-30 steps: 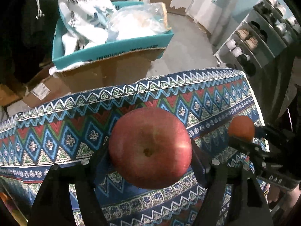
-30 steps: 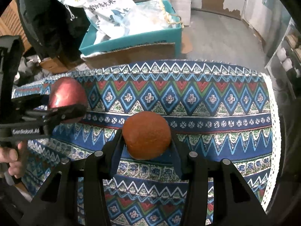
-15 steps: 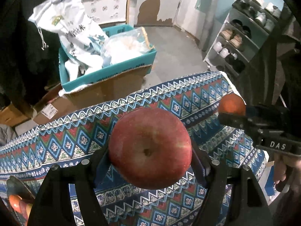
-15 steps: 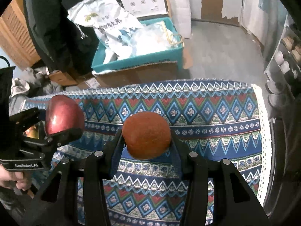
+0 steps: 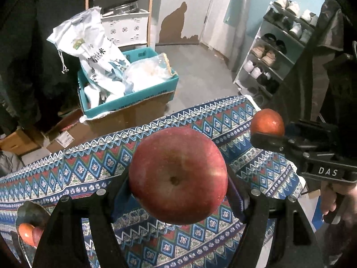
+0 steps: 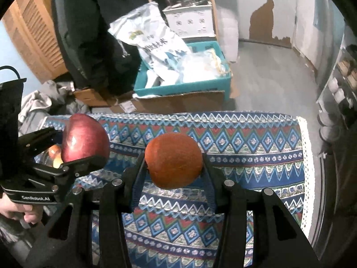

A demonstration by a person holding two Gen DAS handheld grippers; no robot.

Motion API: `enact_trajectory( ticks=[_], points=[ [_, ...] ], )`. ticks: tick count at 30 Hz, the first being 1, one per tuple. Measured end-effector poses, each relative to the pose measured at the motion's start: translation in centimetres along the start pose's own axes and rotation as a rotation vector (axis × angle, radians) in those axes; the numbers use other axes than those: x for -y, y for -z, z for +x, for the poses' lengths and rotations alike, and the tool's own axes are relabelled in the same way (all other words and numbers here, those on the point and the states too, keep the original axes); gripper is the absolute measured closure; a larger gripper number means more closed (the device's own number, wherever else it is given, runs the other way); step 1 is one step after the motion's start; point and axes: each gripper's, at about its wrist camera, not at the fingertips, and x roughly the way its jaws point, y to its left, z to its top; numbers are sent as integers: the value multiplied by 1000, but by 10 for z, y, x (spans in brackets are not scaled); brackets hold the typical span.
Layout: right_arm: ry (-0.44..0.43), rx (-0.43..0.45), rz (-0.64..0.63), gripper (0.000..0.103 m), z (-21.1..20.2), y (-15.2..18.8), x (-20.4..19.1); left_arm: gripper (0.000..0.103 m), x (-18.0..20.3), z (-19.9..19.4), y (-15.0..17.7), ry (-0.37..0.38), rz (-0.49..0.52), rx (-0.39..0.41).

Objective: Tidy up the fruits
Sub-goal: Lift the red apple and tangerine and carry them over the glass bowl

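The apple sits clamped between the two fingers of the left claw, its dimpled end turned toward that claw's camera, and it hangs clear above the patterned cloth with nothing touching it from below. The orange is pinched the same way in the right claw, jaws drawn in tight on its sides, also lifted free of the cloth.

Seen from the left claw, the right claw with its orange is off to the right and a little farther ahead; seen from the right claw, the apple is off to the left at much the same height. The two fruits are well apart, so neither claw crowds the other.

What the coming move turns on is the dish of fruit: it lies down and to the left of the left claw, at the near left edge of the cloth, with a couple of small fruits in it. From the right claw it shows only as a glimpse behind the apple. So the left hand looks nearer, and the apple would likely go down there first, the orange crossing over after.
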Motion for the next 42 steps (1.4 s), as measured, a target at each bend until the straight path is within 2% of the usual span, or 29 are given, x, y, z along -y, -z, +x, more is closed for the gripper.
enact_trajectory(
  ticks=[9,21,31,42],
  points=[
    [-34,30,-39,57,-18,-6,-30,27,-9,-35,12,15,-22,24],
    [-99,57,-101,57,-27,-18,-84,27,-38,-85,29,-22,-56,76],
    [-141,47,-166,57,-21,-28,-132,27,-72,-117,50,-59,-116,98],
    [-192,5,-234,57,3,-36,-188,27,-118,-138,75,-99,-198,105]
  ],
)
